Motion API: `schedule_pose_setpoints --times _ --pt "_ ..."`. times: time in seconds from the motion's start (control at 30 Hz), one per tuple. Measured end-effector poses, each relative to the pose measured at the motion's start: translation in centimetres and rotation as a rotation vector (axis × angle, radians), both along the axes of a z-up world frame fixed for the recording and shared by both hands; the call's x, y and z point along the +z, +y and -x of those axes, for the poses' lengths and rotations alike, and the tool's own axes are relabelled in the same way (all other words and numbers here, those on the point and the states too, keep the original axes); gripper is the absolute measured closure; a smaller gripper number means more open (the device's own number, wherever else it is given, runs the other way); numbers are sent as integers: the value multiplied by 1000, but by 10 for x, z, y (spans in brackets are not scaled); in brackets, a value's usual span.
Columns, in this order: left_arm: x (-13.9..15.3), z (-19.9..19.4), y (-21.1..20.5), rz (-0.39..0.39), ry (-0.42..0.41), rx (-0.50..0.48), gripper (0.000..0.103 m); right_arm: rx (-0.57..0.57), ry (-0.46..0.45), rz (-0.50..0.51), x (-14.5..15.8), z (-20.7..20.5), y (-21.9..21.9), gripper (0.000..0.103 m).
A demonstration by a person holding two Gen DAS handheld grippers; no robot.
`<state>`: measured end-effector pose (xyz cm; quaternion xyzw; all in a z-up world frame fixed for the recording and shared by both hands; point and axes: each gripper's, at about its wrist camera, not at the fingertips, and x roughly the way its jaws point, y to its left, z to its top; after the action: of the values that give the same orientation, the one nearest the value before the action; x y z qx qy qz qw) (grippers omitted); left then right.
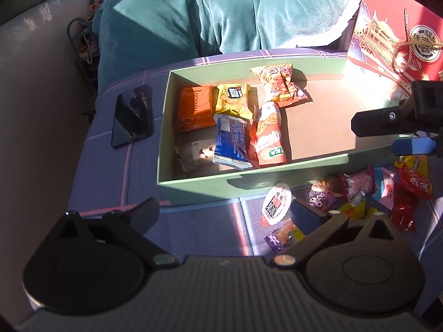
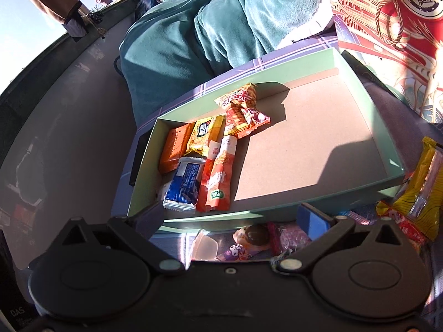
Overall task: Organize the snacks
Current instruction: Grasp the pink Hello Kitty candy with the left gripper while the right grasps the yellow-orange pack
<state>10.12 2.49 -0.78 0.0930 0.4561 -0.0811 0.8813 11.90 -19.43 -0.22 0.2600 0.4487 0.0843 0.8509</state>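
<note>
snacks going into the green box (image 1: 193, 185), and it's a job partly done by the look of it: six packets sit bunched at the box's left end. there's the orange packet (image 1: 193, 109), the yellow packet (image 1: 234, 101), the blue packet (image 1: 231, 145), the long orange sachet (image 1: 267, 135), a pale wrapper (image 1: 191, 152) in the near-left corner, and the striped bag (image 1: 278, 83) against the far wall. the rest of the box floor, towards its right end, is bare cardboard, plenty of room there.

what's left? a loose heap of sweets (image 1: 368, 193) on the cloth just outside the box's near wall, with a round white tub (image 1: 277, 203) beside it.

left gripper (image 1: 224, 215) hangs released, fingers wide apart and holding nothing, in front of the box's near wall. right gripper (image 2: 229, 218) is also spread and empty, above the heap, with a brown-topped sweet (image 2: 256, 235) between its fingers.

watch the edges: the box's near wall stands between heap and floor, so anything picked must clear it. a phone (image 1: 133, 116) lies just left of the box, a red gift box (image 1: 396, 38) stands at its right end.
</note>
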Motion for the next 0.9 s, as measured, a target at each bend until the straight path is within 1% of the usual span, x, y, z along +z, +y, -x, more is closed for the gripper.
schedule_pose_setpoints --times 0.27,0.4,0.53,0.67,0.9 --pt "-23 39 2 -7 68 -34 0 34 57 -10 -16 33 -1 0" --pt "-37 55 11 -8 121 -40 0 64 85 -9 -28 46 6 0" --pt "-49 67 23 -12 169 -21 0 87 102 -7 -35 48 15 0" --pt "-55 76 38 24 196 8 0 91 114 -2 -38 47 20 2" --pt "-59 82 49 53 216 14 1 99 140 8 -46 44 29 5"
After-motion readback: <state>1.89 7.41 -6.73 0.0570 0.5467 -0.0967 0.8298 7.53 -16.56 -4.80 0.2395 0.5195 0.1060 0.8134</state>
